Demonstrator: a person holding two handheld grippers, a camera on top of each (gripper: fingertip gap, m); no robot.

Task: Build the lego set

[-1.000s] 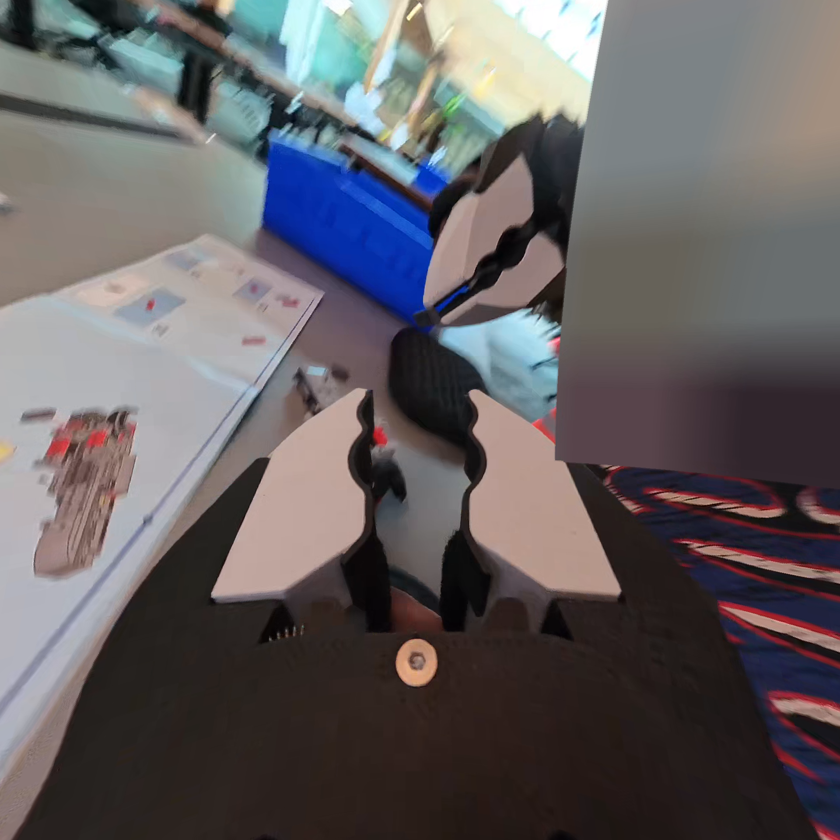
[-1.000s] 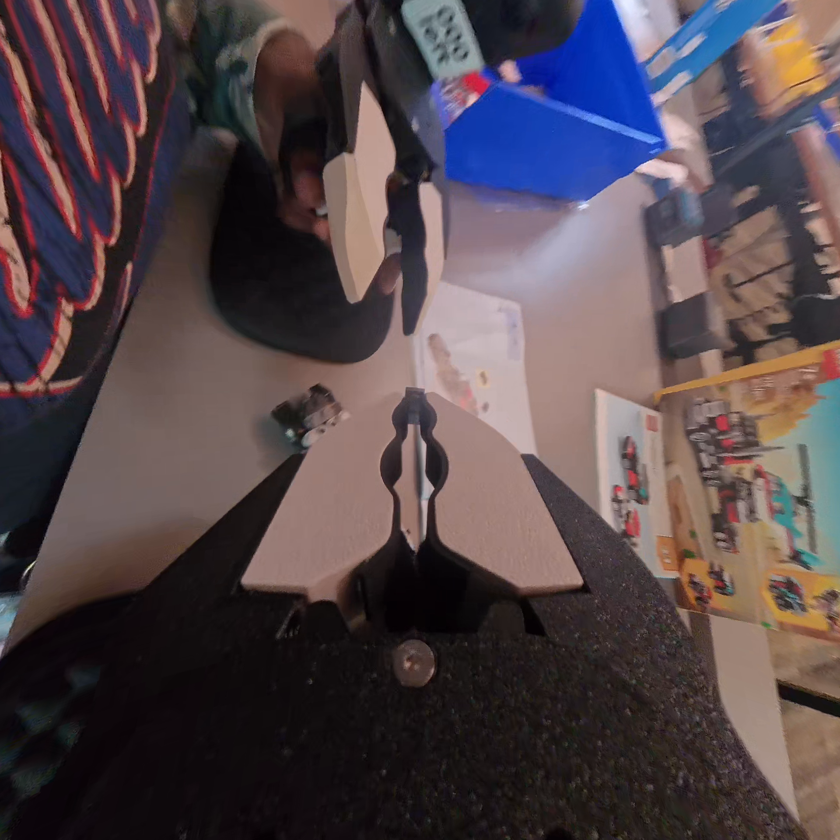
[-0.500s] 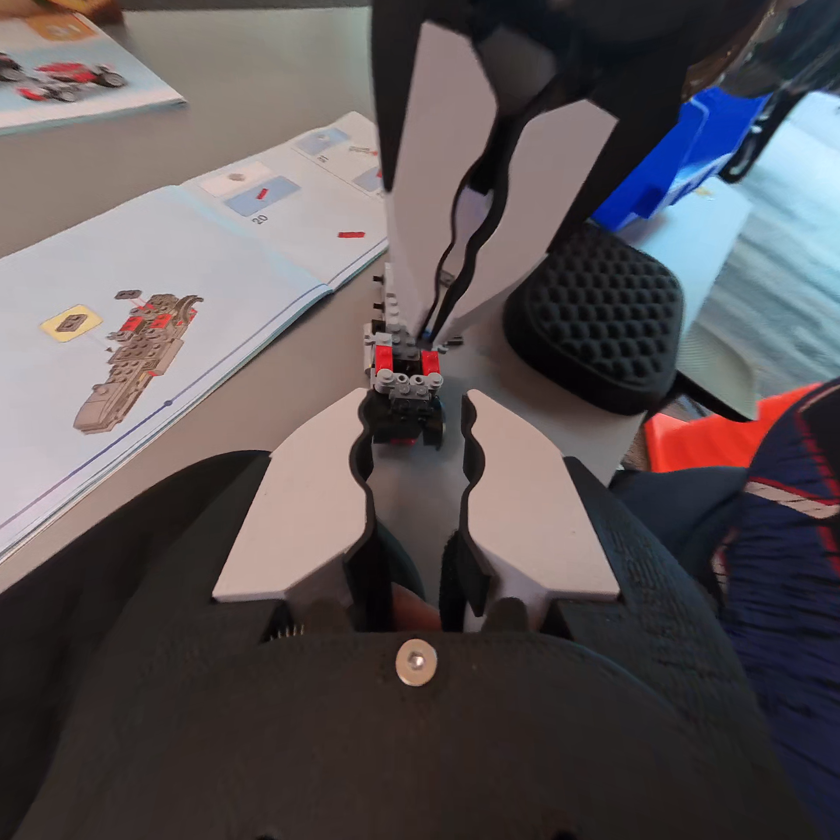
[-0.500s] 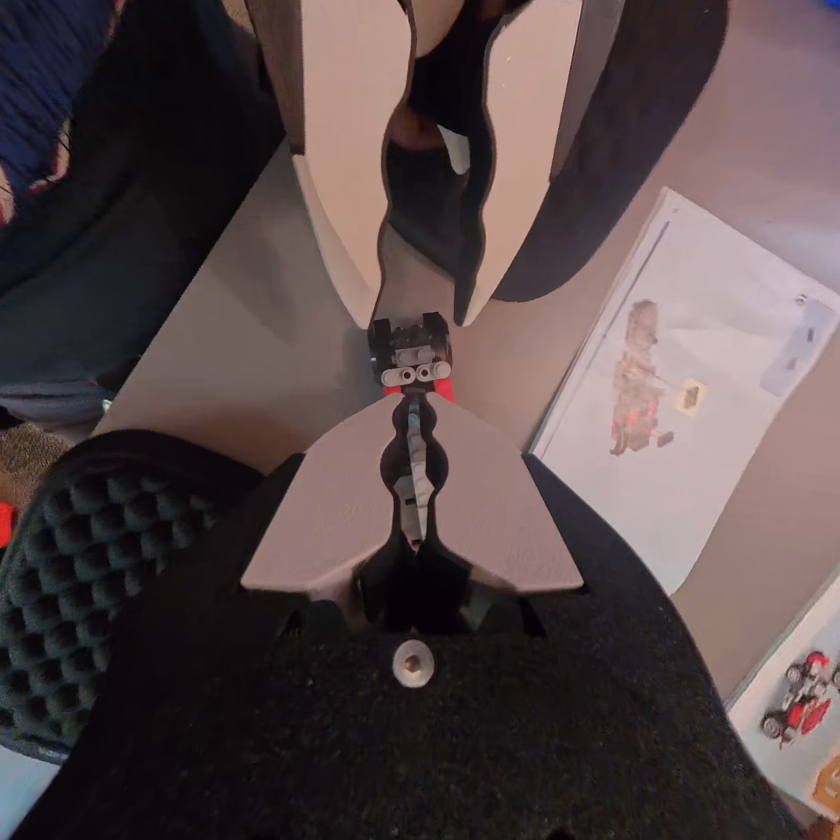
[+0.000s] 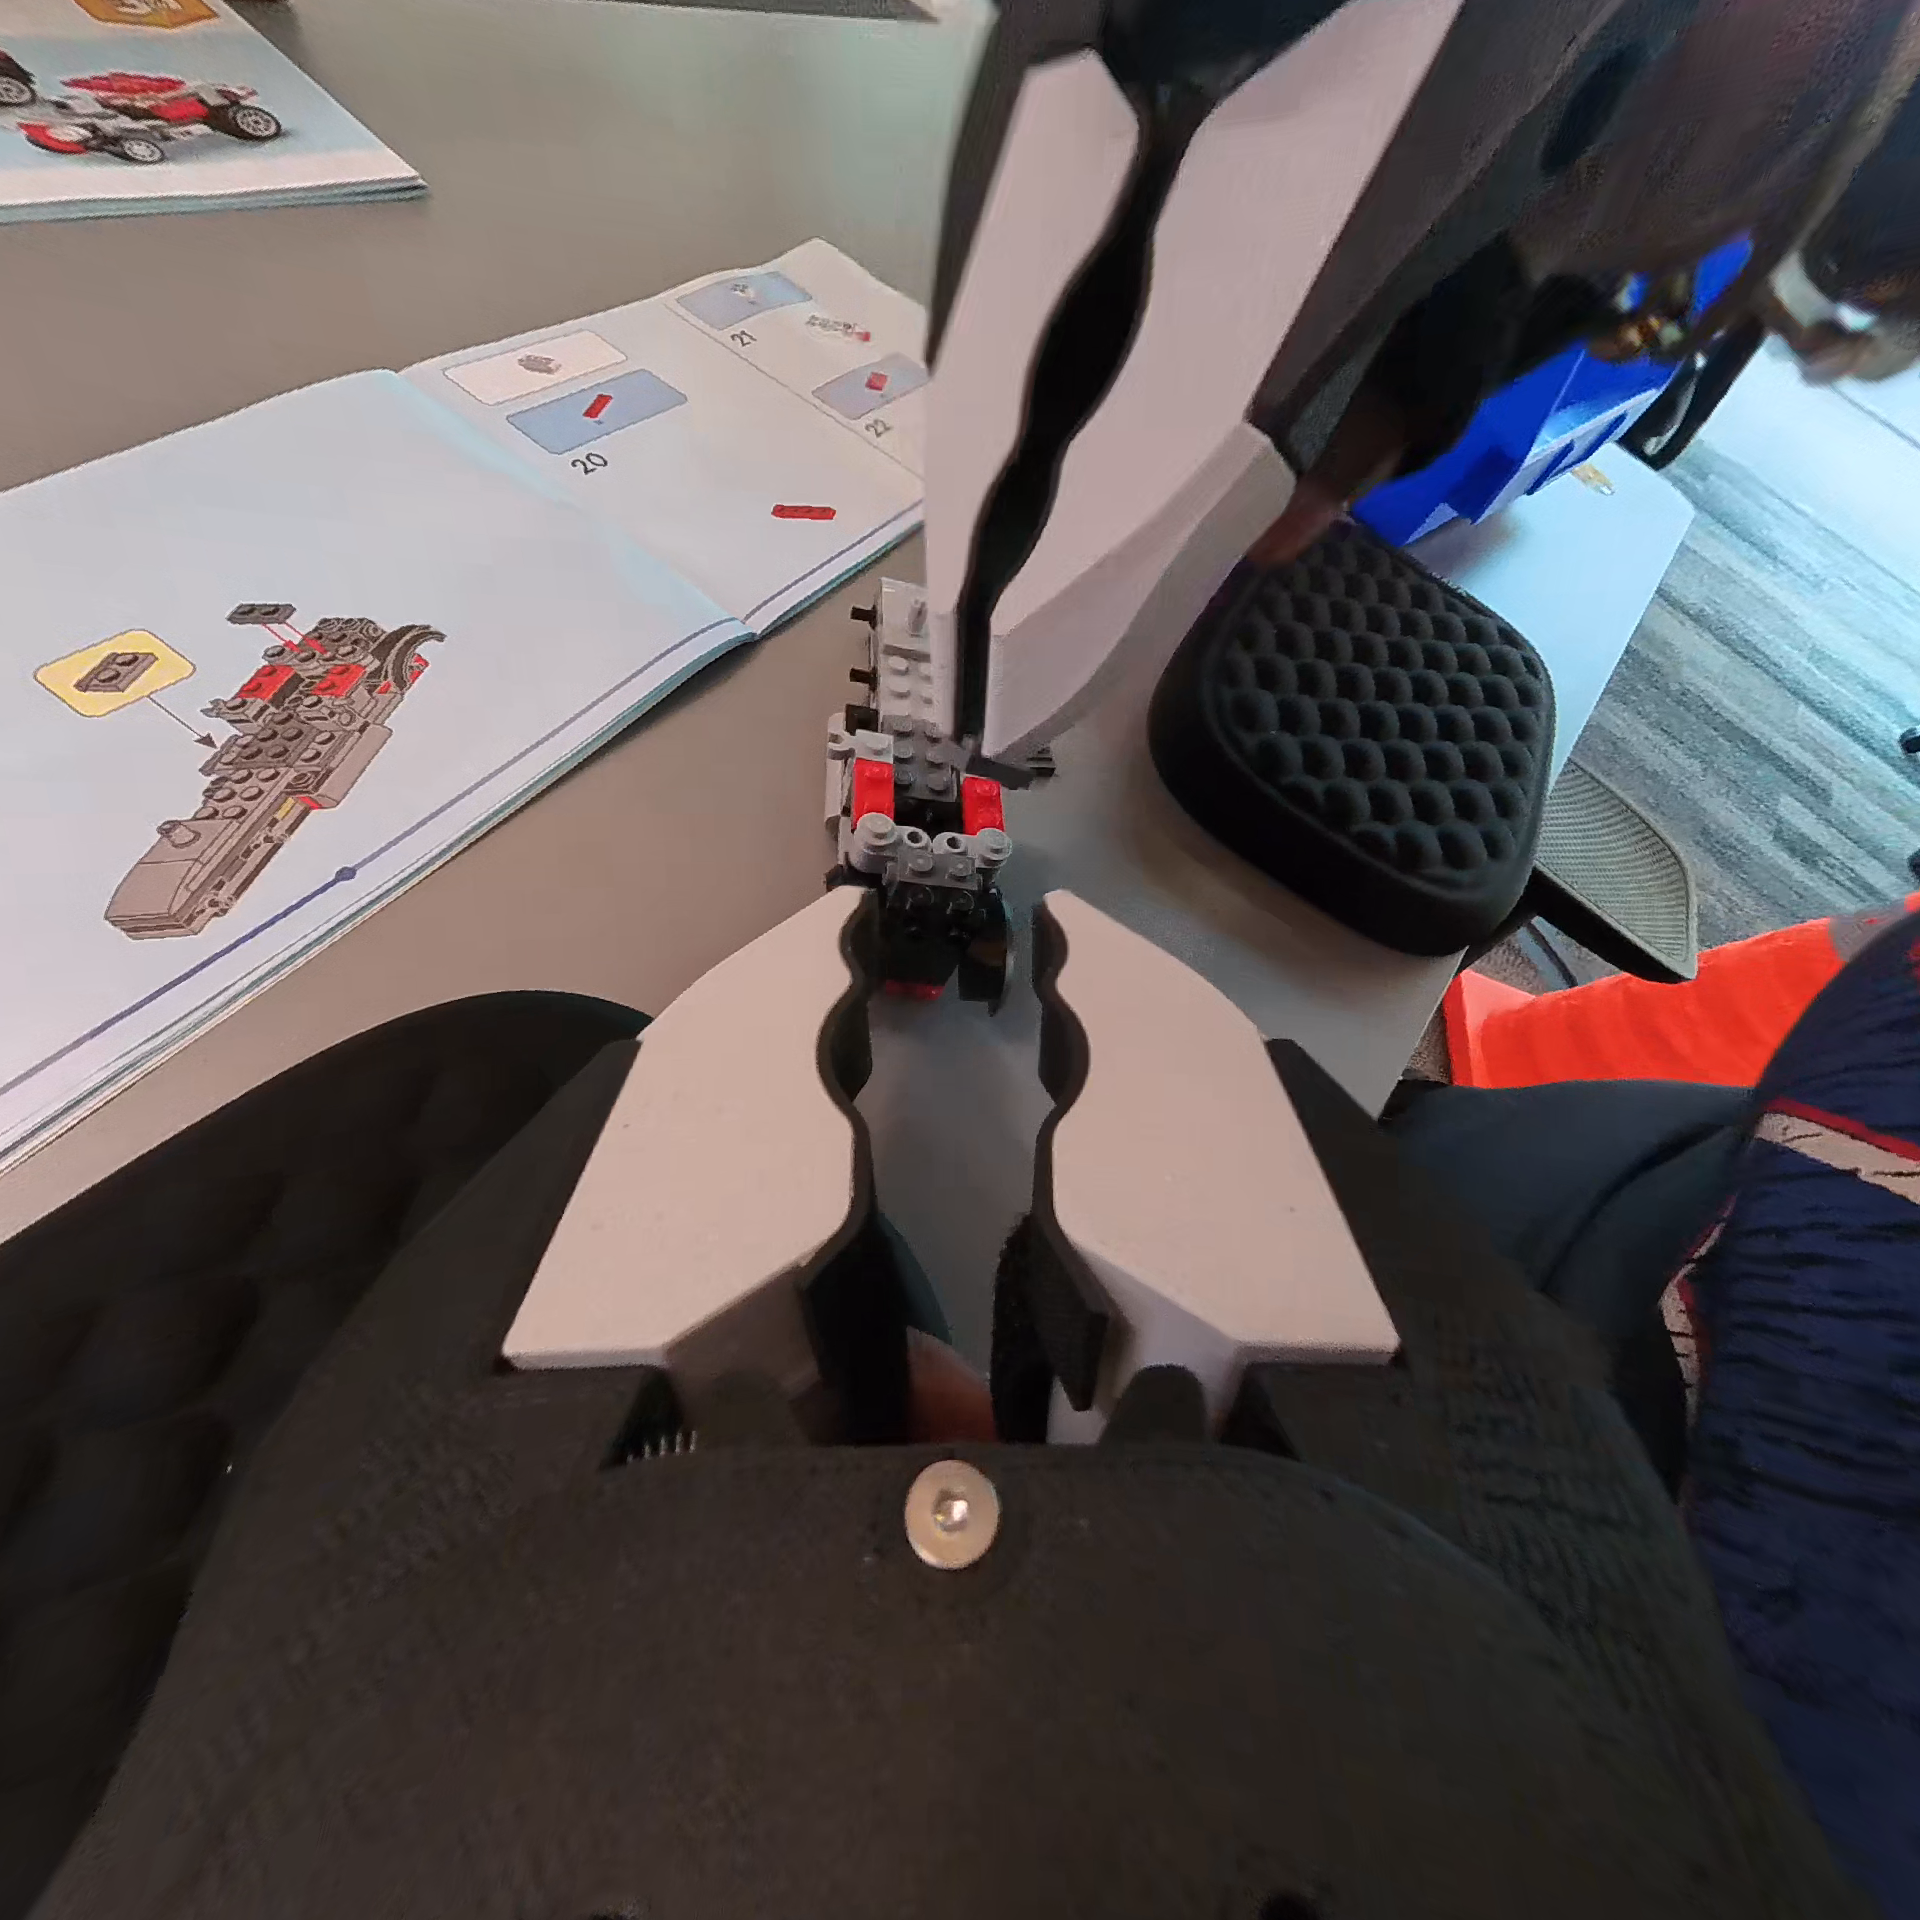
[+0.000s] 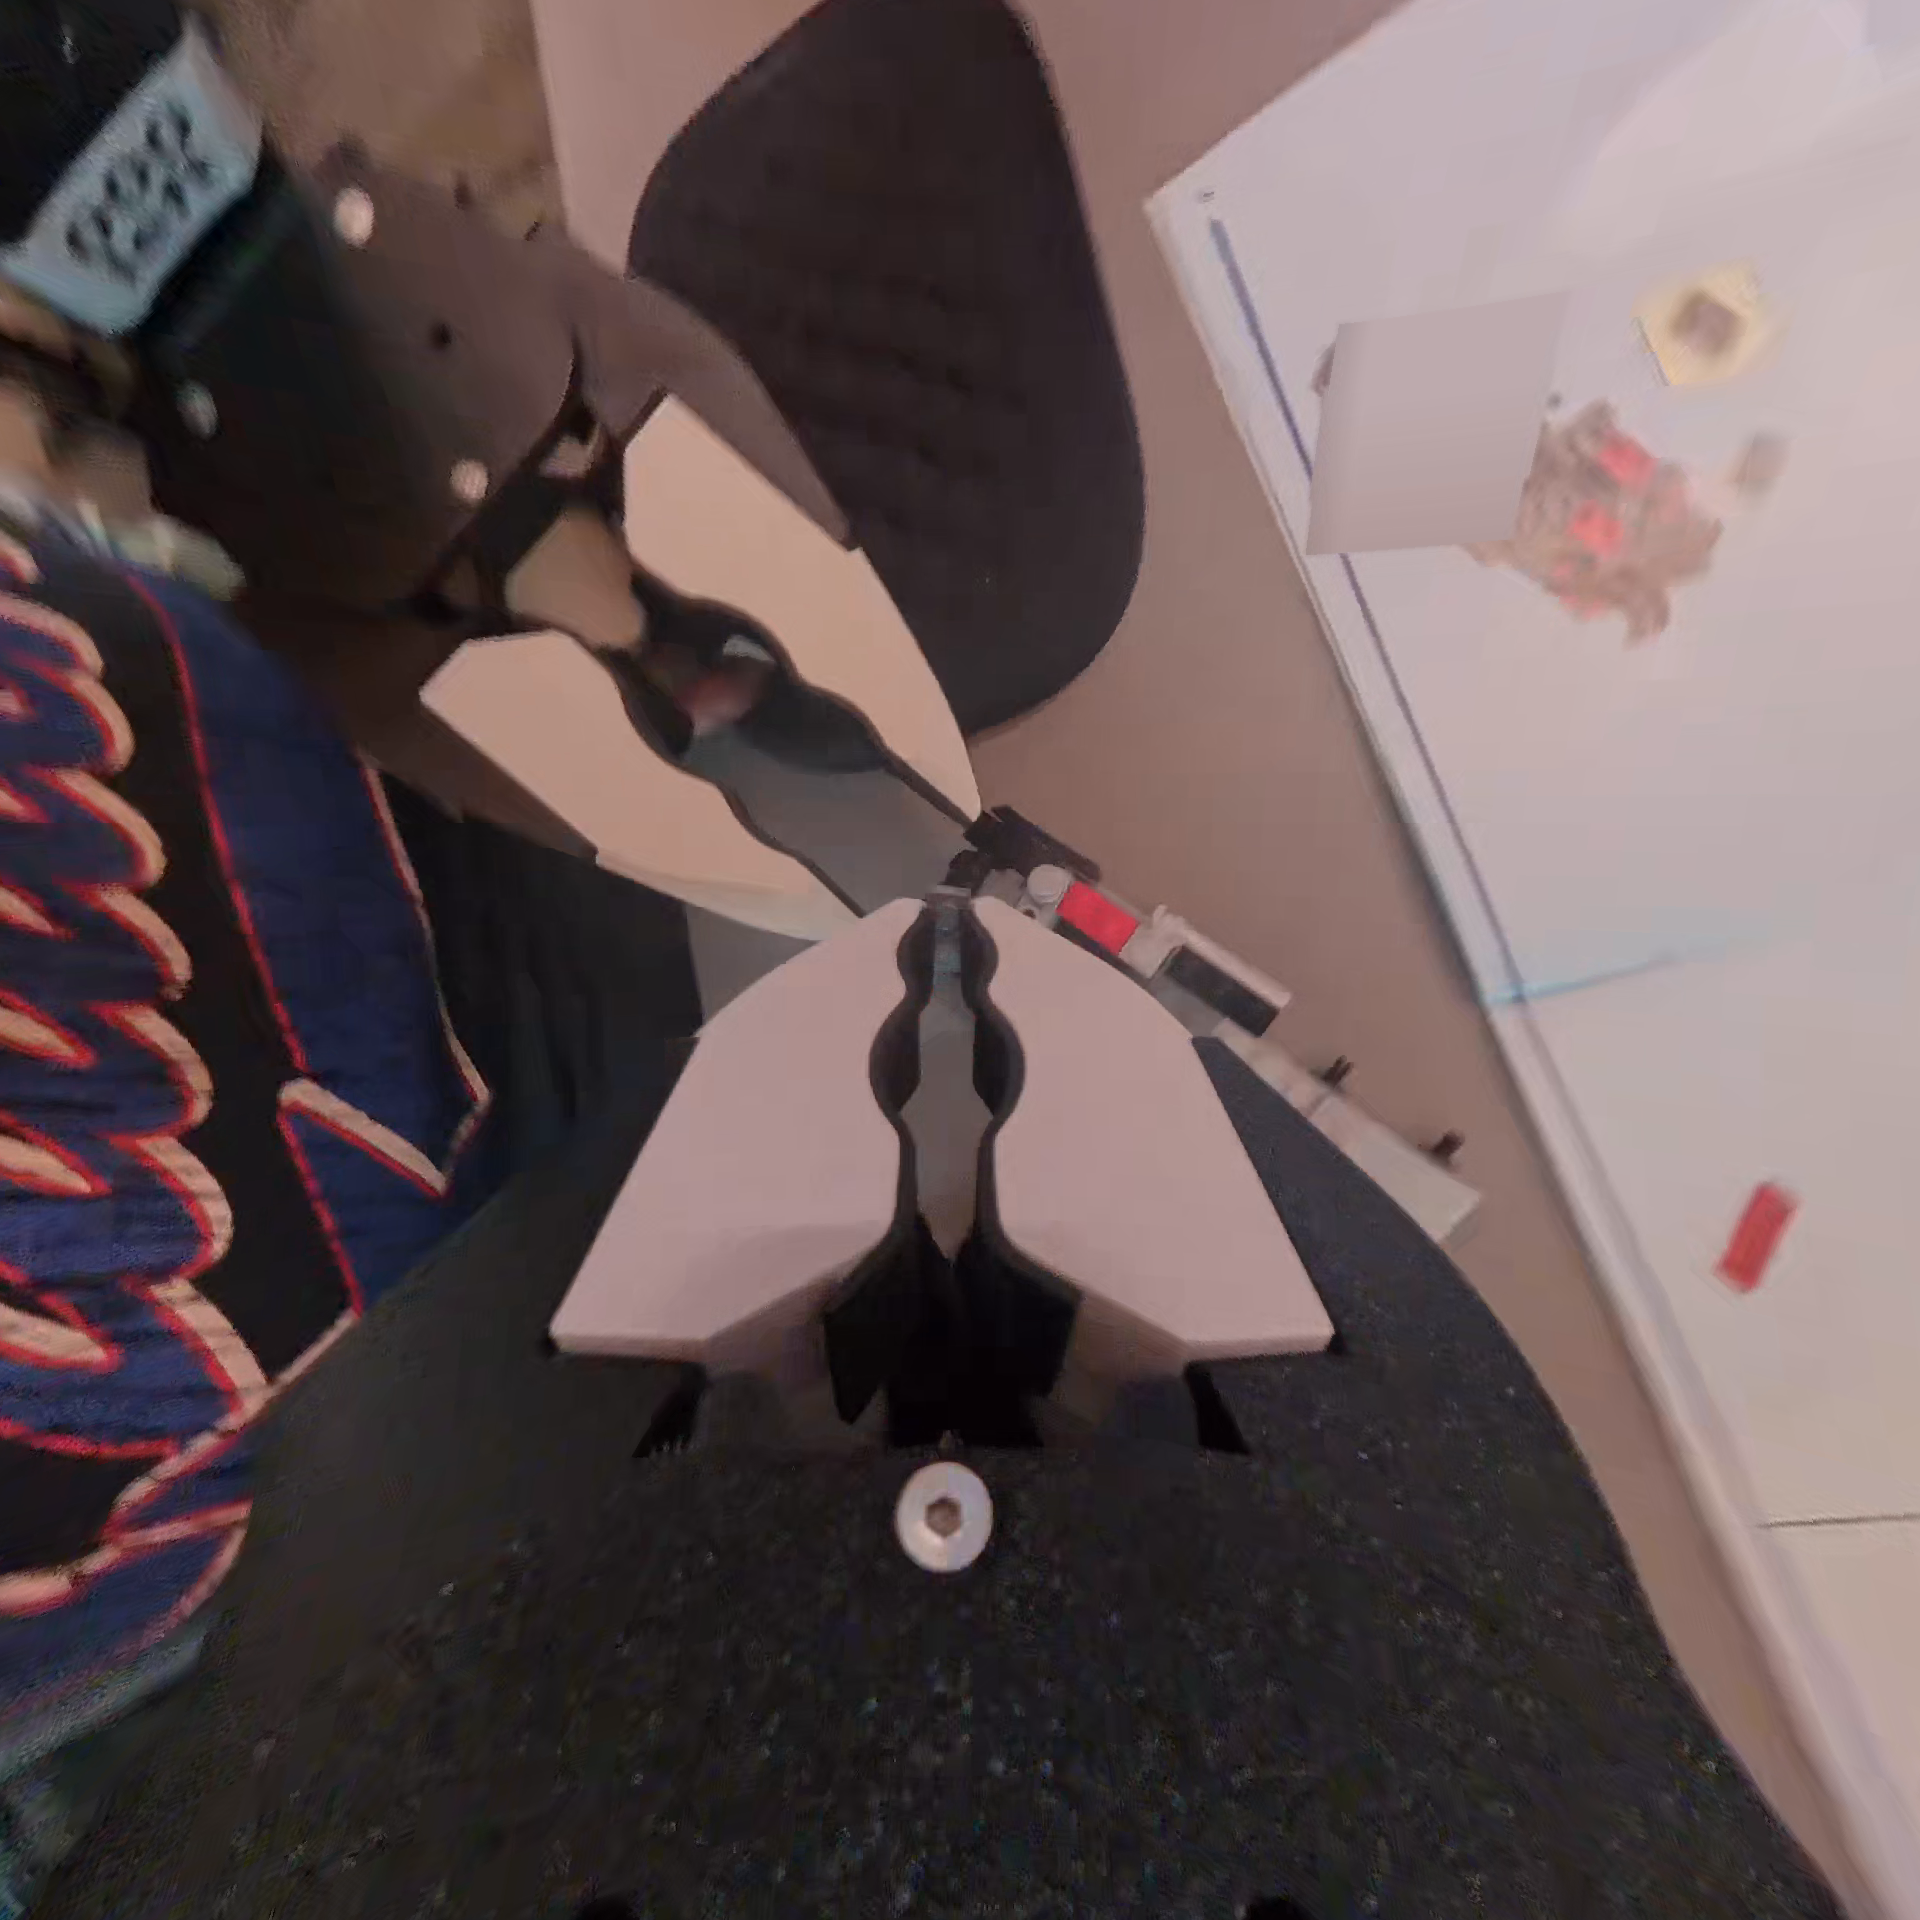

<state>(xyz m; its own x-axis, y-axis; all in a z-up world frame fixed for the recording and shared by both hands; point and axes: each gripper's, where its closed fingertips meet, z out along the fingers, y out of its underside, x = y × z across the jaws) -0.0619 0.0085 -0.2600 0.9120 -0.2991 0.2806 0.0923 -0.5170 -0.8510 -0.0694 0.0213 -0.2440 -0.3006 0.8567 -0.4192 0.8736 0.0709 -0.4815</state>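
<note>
A small grey, black and red lego model point(image 5: 914, 821) lies on the grey table point(image 5: 644, 883). My left gripper point(image 5: 945, 914) is open, and the model's black rear end sits between its fingertips. My right gripper point(image 5: 971, 743) comes down from above, shut on a small thin grey lego piece, with its tips on the model's top. In the right wrist view, the right gripper point(image 6: 951, 909) pinches the grey piece point(image 6: 945, 940) beside the model point(image 6: 1101, 920). The left gripper point(image 6: 920, 862) faces it, open.
An open instruction booklet point(image 5: 364, 623) lies left of the model, with a second booklet point(image 5: 156, 104) farther back. A black dimpled pad point(image 5: 1351, 727) sits close on the right, near the table's edge. A blue bin point(image 5: 1538, 447) is behind it. A person's patterned sleeve point(image 5: 1818, 1351) is at the right.
Both grippers swung down to the model. The left now brackets its rear end with the same opening. The right, still shut on the grey piece, has moved onto the model's top.
</note>
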